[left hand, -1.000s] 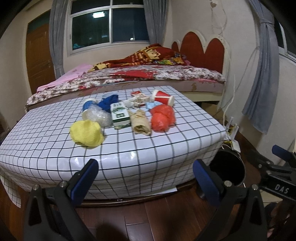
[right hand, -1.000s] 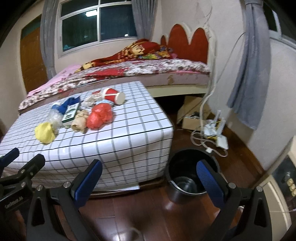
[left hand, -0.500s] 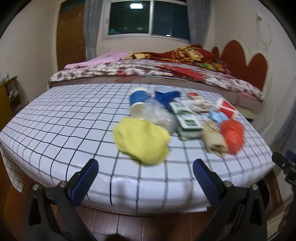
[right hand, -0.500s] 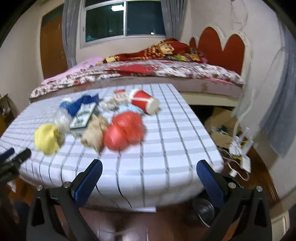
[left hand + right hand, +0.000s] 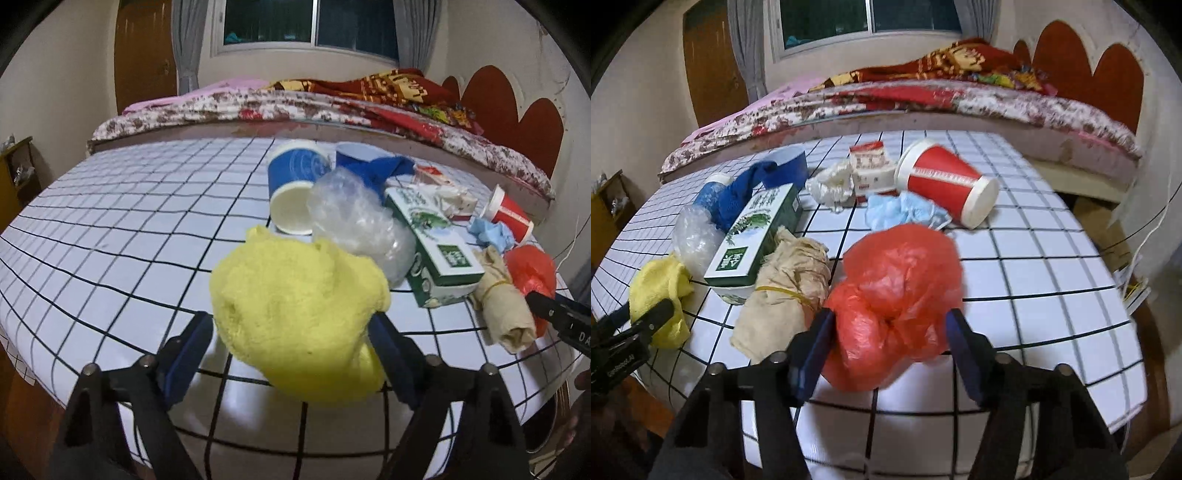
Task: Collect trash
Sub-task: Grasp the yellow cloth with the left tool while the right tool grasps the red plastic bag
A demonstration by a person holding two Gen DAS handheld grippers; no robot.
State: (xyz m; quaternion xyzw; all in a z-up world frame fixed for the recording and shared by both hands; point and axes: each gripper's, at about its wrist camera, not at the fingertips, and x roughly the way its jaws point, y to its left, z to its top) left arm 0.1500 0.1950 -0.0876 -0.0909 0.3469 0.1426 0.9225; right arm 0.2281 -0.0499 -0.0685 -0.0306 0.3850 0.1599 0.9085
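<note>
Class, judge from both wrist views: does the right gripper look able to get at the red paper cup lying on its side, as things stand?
Probably not directly. The right gripper, jaws just closing, has the red plastic bag between its fingers, and that bag plus the blue mask lie before the red paper cup.

- Bench (image 5: 110, 229) left half bare: open passage.
- Right half crowded: blue cup (image 5: 291, 184), green carton (image 5: 432, 236), red cup (image 5: 945, 184) block the way.
- Beige bundle (image 5: 786, 291) wedged between yellow cloth (image 5: 299, 317) and red bag (image 5: 897, 295).
</note>
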